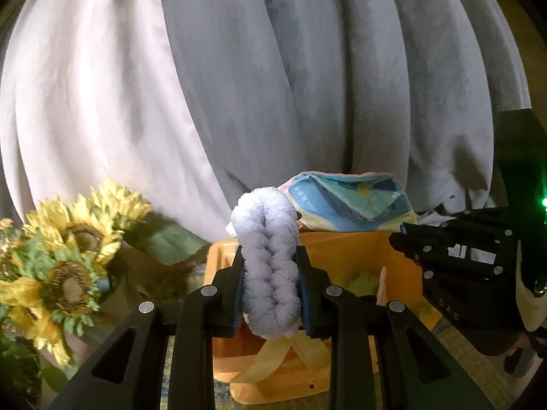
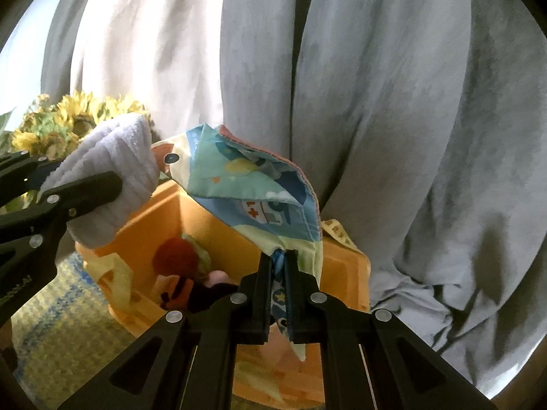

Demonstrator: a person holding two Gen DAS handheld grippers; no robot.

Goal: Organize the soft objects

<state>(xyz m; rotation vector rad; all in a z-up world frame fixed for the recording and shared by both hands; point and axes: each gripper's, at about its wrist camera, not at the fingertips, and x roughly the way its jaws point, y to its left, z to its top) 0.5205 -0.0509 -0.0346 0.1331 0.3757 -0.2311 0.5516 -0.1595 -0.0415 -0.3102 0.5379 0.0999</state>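
Holding both soft things above the orange bin (image 2: pixel 164 218), I judge the step in hand to be dropping them in, one at a time. My left gripper (image 1: pixel 271 285) is clamped on the pale lilac fluffy cloth (image 1: pixel 268 259), which bulges between its fingers; my right gripper (image 2: pixel 280 294) is pinched tight on a corner of the printed fabric (image 2: pixel 246 184) (cartoon vehicles on blue and pale yellow).

To do this well I would lower each piece until it is inside the bin's walls before letting go, so nothing drapes over the rim. The fabric is wide and floppy, so it likely needs to go deeper. A red and dark plush toy (image 2: pixel 181 273) already lies at the bottom.

The lilac cloth is bunched into a roll, its long axis running forward along my left fingers, its free end pointing away toward the grey curtain (image 1: pixel 273 85). The fabric fans up and to the left from my right gripper.
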